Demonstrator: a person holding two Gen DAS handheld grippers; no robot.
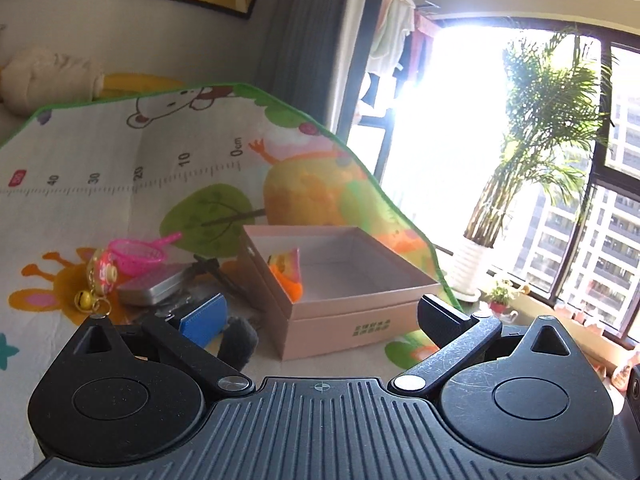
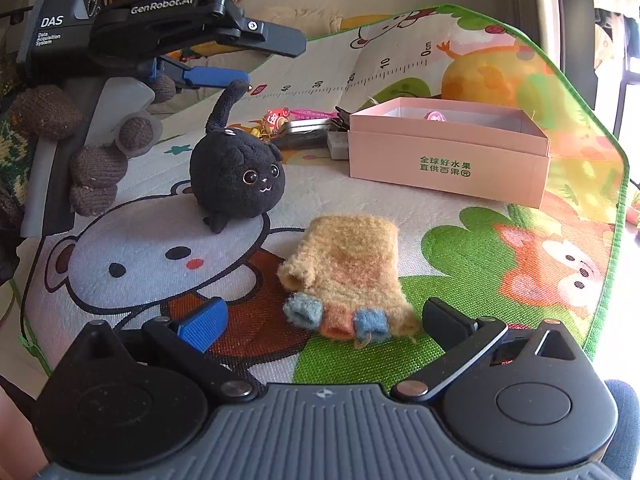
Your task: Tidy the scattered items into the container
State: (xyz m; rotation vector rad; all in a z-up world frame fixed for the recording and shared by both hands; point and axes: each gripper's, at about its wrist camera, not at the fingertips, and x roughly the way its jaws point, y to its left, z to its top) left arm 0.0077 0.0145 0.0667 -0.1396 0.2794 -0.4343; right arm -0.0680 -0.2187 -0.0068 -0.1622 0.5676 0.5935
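So, going left to right across the mat: the left gripper hangs over the cat, its jaws spread wide with the upright tail rising between them but not yet pinched, as far as the right wrist view shows. A knitted-gloved hand carries it from the left, tilted down toward the toy. The cat sits upright on the mat, well apart from the box, which lies to its right and farther back.

Next comes the mitten, lying flat just ahead of the right gripper, whose jaws are also wide and empty. Its long axis runs away from the gripper toward the box, finger stubs nearest the jaws (so a grip across the stubs looks the easy one). The right gripper is clearly the nearer one to it.

Behind the cat, beside the box's left wall, a small heap waits: a pink sieve, a tin and a keyring charm. The box stands open, with an orange item already inside against its left wall.
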